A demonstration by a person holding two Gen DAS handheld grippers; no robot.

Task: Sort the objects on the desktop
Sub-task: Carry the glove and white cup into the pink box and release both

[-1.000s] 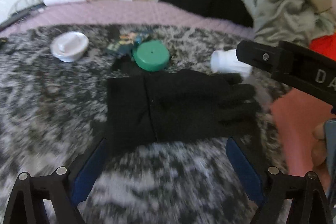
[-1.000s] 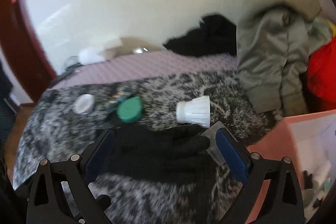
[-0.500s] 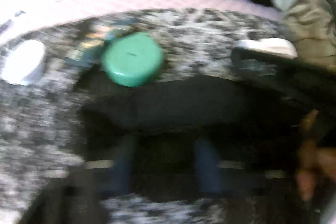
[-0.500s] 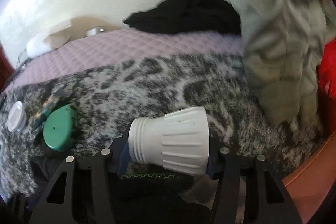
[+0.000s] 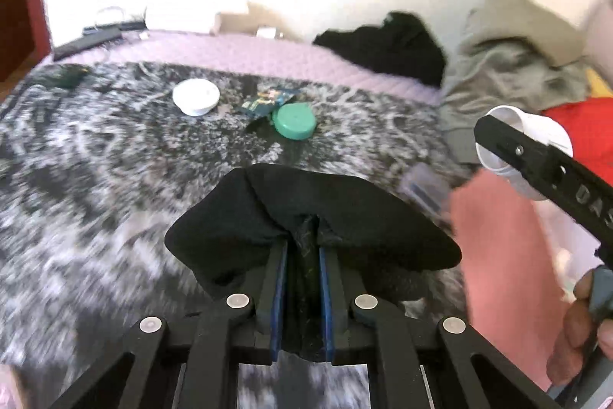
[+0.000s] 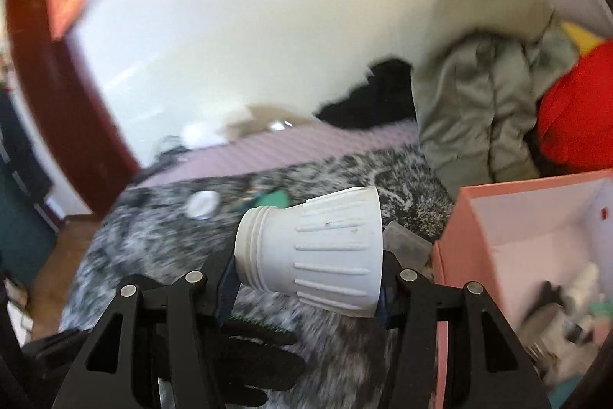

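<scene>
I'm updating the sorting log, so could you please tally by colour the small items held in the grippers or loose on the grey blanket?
Black: 1, the glove pinched in the left gripper.
White: 2, the ribbed cup clamped in the right gripper, and the round lid.
Green: 1, the round lid.
Dark printed: 1, the packet.
Total: 5

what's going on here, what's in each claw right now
A person is clearing things off a furry grey blanket with two hand-held claws. The left claw is shut on a black glove, lifted off the blanket. The right claw grips a white ribbed plastic piece beside an open pink box. A green lid and a white lid lie on the blanket.
</scene>
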